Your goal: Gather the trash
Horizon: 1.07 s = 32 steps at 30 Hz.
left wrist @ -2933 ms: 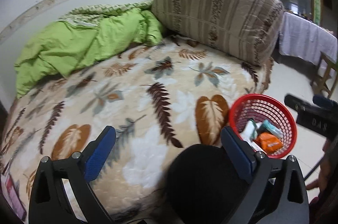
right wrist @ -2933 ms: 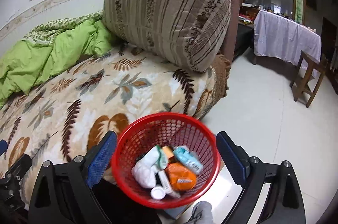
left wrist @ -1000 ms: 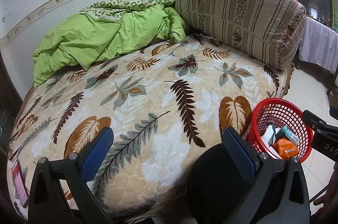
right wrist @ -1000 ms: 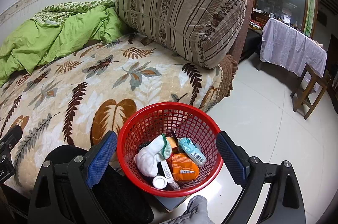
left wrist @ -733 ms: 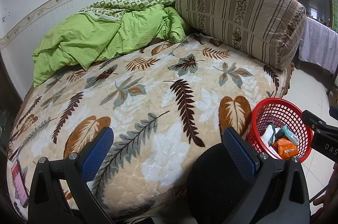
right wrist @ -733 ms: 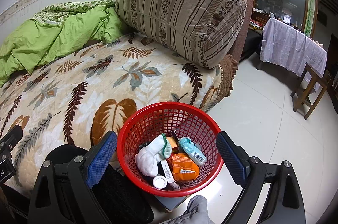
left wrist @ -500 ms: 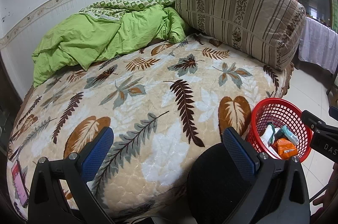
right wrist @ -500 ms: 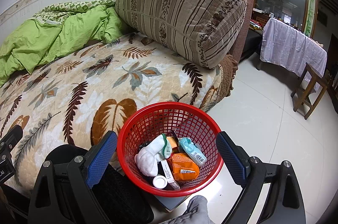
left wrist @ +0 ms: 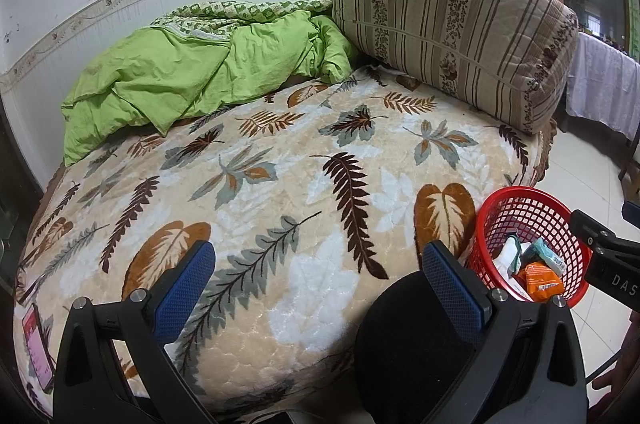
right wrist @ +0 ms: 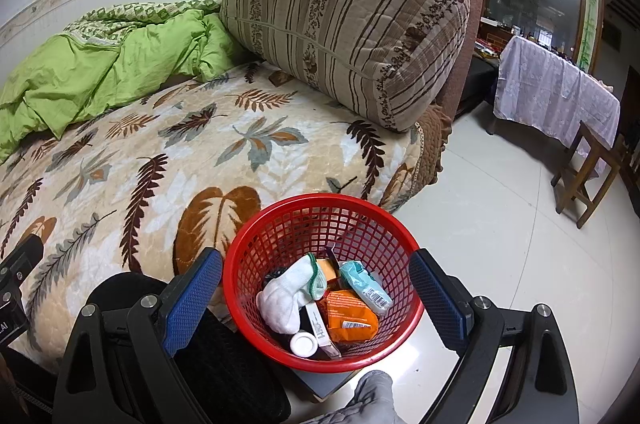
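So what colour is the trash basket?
Red basket, an open mesh; clearest in the right wrist view.

Left gripper (left wrist: 318,278) is held over the near edge of the bed, fingers spread wide with nothing between the blue pads (left wrist: 182,290). The leaf-patterned blanket (left wrist: 280,183) covers the bed. A green quilt (left wrist: 200,75) is bunched at the far left corner; a striped bolster (left wrist: 452,27) lies along the far right edge. A pink phone (left wrist: 37,352) lies at the near left corner. A red basket (left wrist: 520,212) holding wrappers stands just beside the near right corner. Part of the right gripper (left wrist: 608,256) enters from the right edge.
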{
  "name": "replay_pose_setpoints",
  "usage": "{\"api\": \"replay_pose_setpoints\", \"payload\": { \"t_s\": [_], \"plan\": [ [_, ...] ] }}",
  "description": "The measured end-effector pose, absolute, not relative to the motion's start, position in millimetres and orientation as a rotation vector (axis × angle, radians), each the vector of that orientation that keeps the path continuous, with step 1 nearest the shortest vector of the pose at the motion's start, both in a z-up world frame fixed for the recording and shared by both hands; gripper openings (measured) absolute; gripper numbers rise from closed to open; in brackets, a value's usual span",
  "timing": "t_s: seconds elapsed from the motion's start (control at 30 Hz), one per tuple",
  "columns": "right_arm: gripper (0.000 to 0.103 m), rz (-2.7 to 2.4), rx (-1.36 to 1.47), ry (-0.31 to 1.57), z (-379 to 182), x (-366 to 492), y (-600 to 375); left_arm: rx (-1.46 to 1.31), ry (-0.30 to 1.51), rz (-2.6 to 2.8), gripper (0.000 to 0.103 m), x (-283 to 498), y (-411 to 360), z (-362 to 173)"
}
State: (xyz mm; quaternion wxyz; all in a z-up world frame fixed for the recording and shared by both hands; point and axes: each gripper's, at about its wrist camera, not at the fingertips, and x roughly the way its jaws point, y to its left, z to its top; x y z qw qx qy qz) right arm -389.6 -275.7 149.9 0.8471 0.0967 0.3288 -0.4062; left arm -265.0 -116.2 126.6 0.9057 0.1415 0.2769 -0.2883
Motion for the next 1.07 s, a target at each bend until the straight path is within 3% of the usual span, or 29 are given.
{"api": "replay_pose_setpoints", "payload": {
  "t_s": [0.3,0.6,1.07],
  "plan": [
    [0.096,-0.788,0.145,0.690,157,-365,-274,0.252,0.614,-0.562,0.103,-249,-108,127],
    [0.097,-0.567,0.055,0.685,175,-260,-240,0.167,0.693,-0.350,0.103,-186,-56,111],
    [0.097,-0.429,0.043,1.016,45,-46,-203,0.053,0.927,-0.116,0.103,-46,10,44]
  ]
}}
